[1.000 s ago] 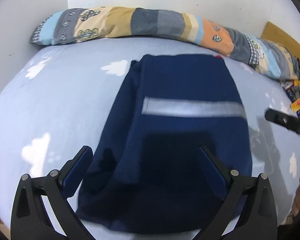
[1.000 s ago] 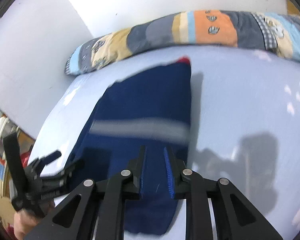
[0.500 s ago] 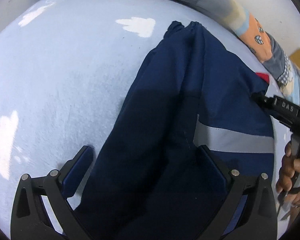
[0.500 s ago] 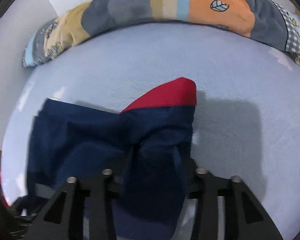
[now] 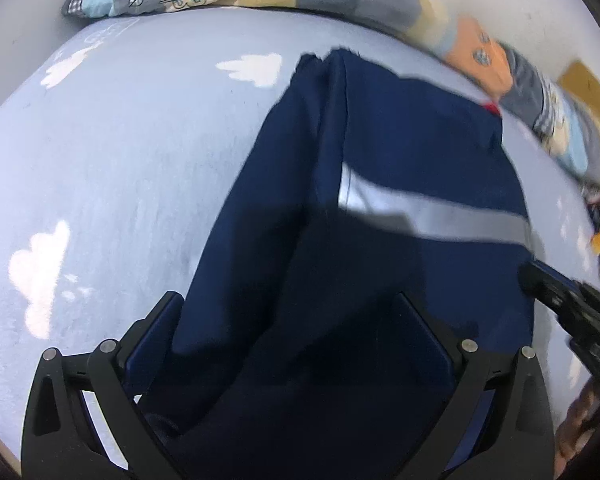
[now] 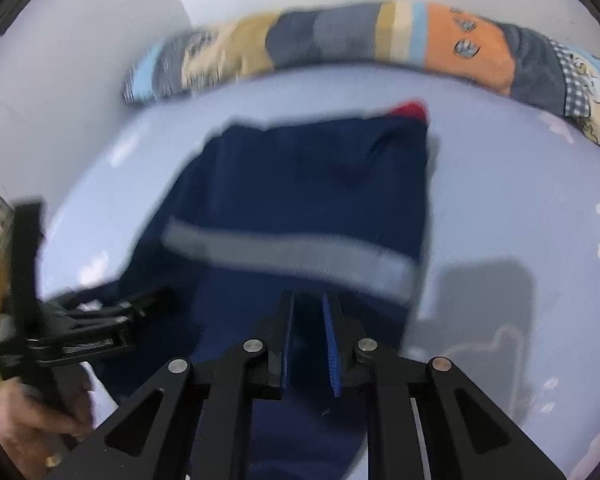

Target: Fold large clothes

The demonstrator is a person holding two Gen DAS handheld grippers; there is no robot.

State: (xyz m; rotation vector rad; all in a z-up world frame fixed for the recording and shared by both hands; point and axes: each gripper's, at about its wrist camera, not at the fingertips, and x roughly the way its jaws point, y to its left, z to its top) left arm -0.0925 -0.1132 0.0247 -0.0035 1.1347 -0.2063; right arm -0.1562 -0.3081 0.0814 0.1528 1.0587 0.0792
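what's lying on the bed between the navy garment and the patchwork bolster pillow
Nothing: in the right wrist view only bare light blue bedsheet lies between the navy garment and the patchwork bolster pillow.

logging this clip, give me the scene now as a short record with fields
surface: light blue bed sheet with white cloud prints
garment: navy jacket with a grey stripe, lying flat on the sheet
far edge: patchwork blanket roll along the wall
left gripper: jaws wide apart, near hem between them
right gripper: jaws just closed further, narrow gap, navy cloth between the pads
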